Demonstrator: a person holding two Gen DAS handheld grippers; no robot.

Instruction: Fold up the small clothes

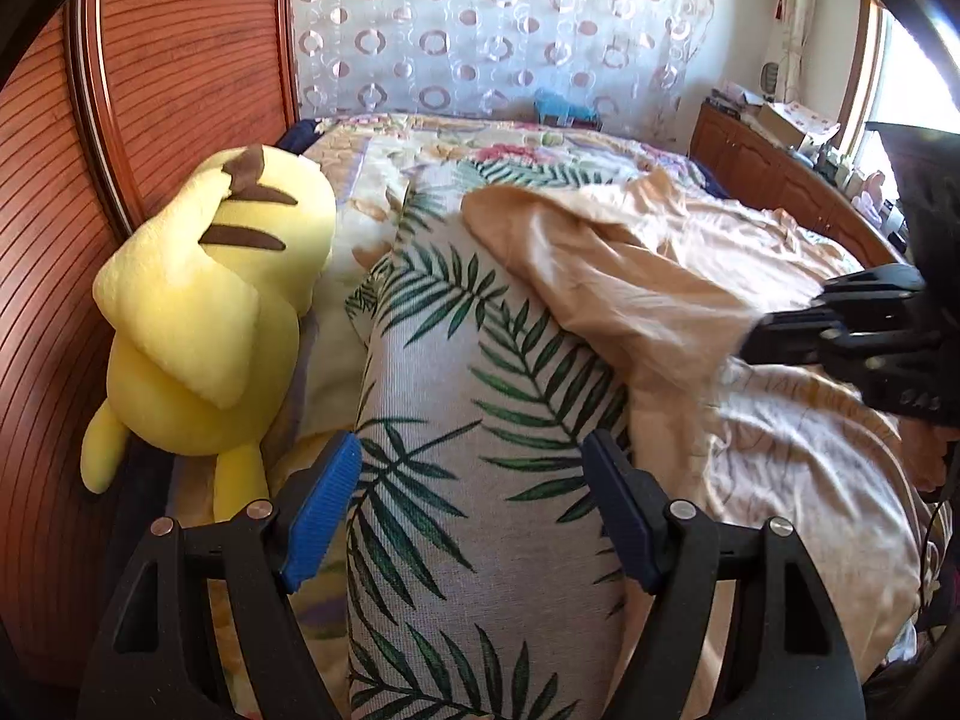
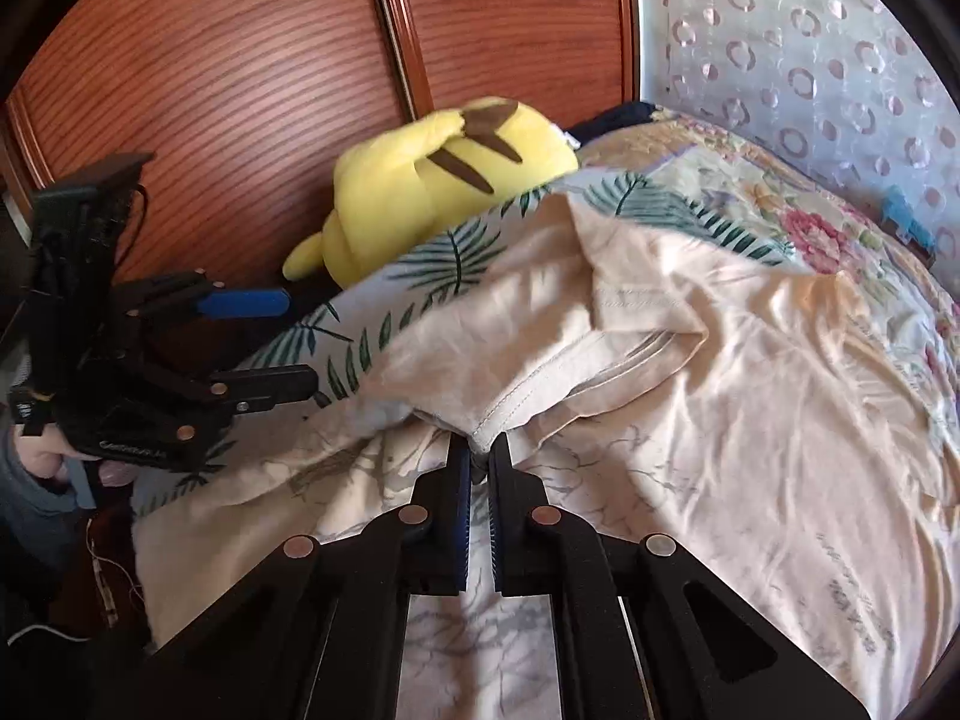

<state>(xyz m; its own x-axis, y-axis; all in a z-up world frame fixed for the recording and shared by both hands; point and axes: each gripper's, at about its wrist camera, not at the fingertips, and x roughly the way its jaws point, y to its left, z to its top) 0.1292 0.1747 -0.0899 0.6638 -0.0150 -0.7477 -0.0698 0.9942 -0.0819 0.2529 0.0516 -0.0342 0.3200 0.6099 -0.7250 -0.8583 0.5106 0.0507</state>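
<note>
Right gripper [image 2: 479, 456]: jaws closed down on a stitched hem edge of the peach garment [image 2: 690, 372]. Pinch sits right at the fingertips; cloth bunches there and fans away toward 1–2 o'clock in the right wrist view.

Garment: lies crumpled on the bed [image 2: 780, 192], partly draped over the leaf-print pillow [image 2: 432, 276]. Bulk spreads from the pinch up and to the right; a folded-over flap runs toward 11–12 o'clock onto the pillow. Long axis, as far as the creases let me judge, goes roughly 8 to 2 o'clock in that view. Exact outline unclear, too rumpled.

Left gripper [image 1: 474, 480]: jaws wide apart, nothing between the blue pads. It hovers over the pillow; in its own view the garment [image 1: 600, 276] lies at 1–2 o'clock, apart from its fingertips. The right gripper [image 1: 756, 342] shows at 3 o'clock there, on the cloth edge.

Judgement: the right hand is the one at the cloth; the left has the free edge toward its upper right. Next move likely needs the left to cross toward 2 o'clock for a second corner, or the right to carry its hem across alone.

Yellow plush toy [image 1: 210, 324] at 9–10 o'clock, against the wooden panel, clear of the work.
</note>
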